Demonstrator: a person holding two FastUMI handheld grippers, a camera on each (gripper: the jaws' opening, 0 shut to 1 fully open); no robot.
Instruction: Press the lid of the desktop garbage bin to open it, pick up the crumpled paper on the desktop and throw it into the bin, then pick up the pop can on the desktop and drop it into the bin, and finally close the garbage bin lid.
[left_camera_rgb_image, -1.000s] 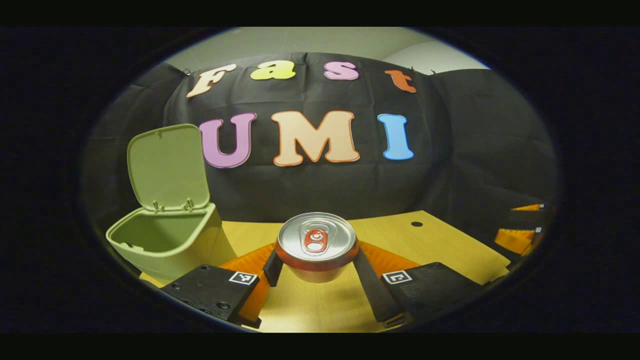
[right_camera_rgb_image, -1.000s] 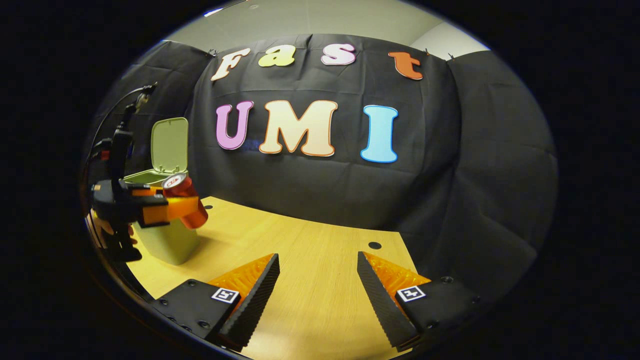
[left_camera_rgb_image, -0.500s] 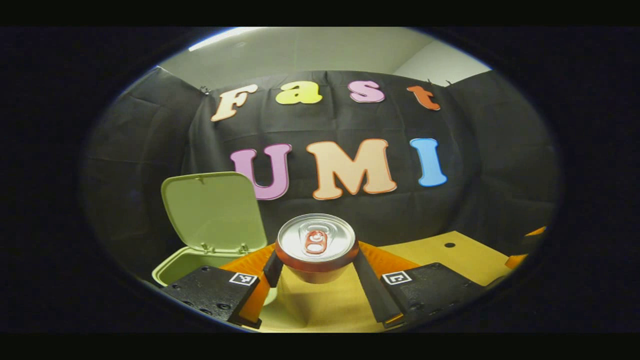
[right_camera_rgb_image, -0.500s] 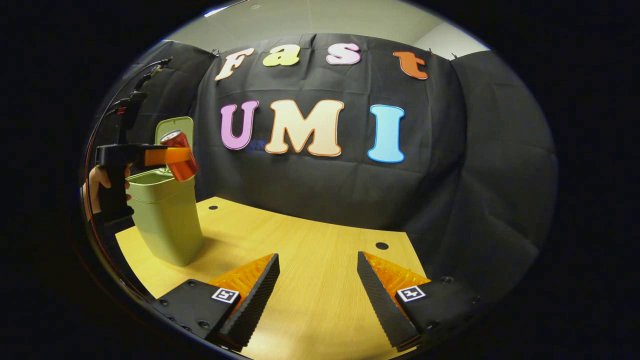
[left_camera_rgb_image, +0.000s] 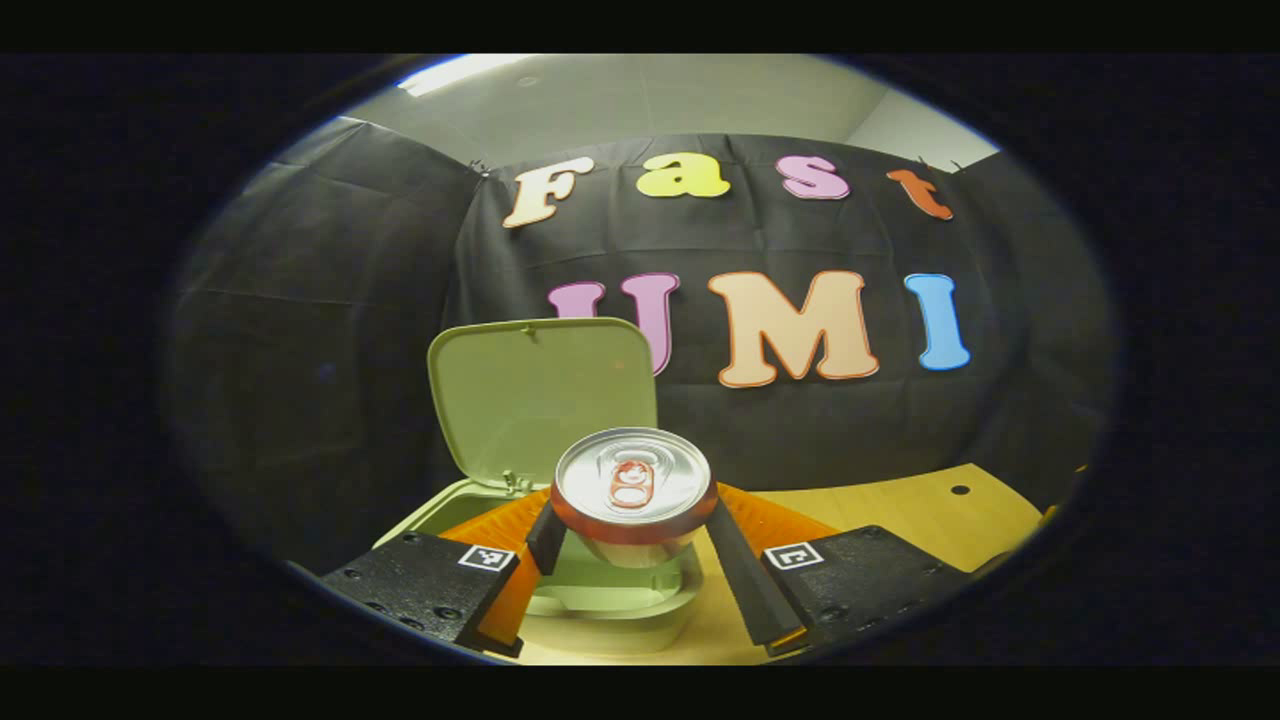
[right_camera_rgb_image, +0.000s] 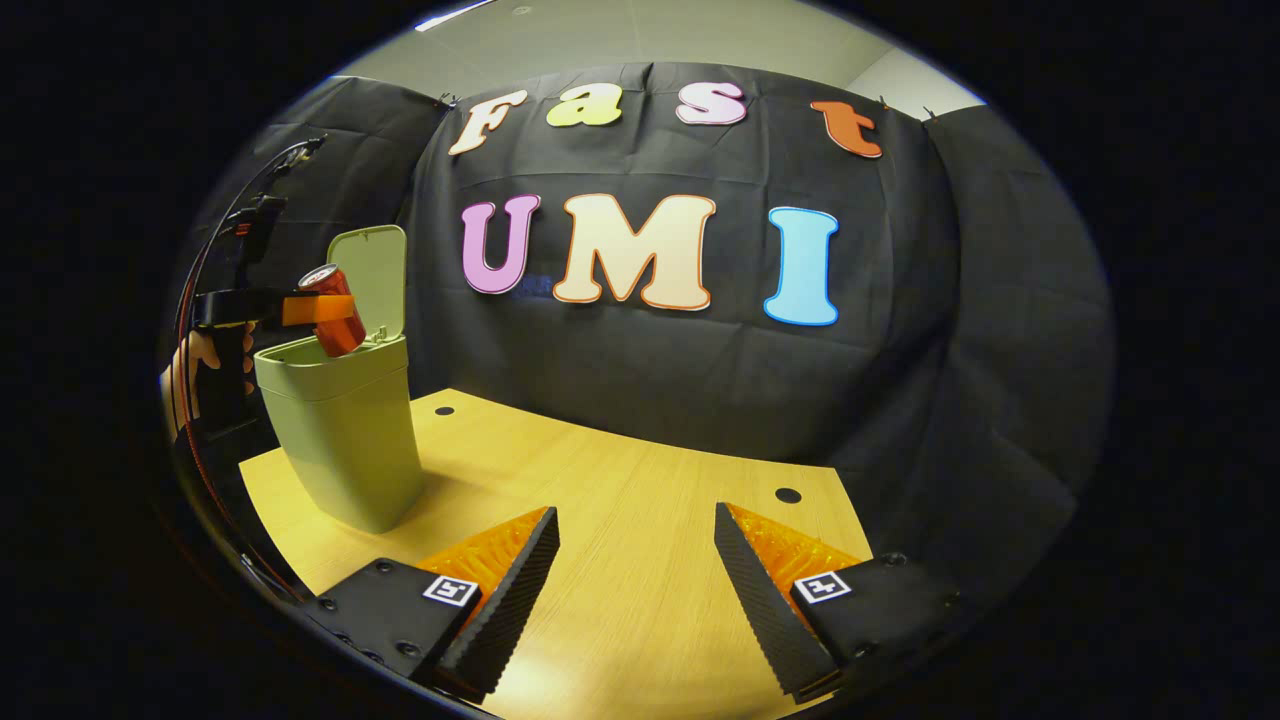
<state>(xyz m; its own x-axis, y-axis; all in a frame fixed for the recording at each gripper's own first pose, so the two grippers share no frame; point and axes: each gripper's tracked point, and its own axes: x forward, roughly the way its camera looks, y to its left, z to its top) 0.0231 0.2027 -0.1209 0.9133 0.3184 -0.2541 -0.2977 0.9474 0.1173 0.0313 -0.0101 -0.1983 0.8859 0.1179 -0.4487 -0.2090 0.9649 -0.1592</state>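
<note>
My left claw (left_camera_rgb_image: 632, 545), clamped on the red aluminium pop can (left_camera_rgb_image: 632, 493), is now hanging over the open pale-green plastic bin (right_camera_rgb_image: 340, 440) at frame centre, having swung in from beside it. I'm judging release is next. My right claw (right_camera_rgb_image: 636, 585) is idling apart above the wooden table (right_camera_rgb_image: 640, 500).

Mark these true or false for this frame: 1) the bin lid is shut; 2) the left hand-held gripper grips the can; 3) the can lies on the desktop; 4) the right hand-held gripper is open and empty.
1) The bin lid is shut. False: it stands open.
2) The left hand-held gripper grips the pop can. True.
3) The can lies on the desktop. False: it is held above the open bin.
4) The right hand-held gripper is open and empty. True.
</note>
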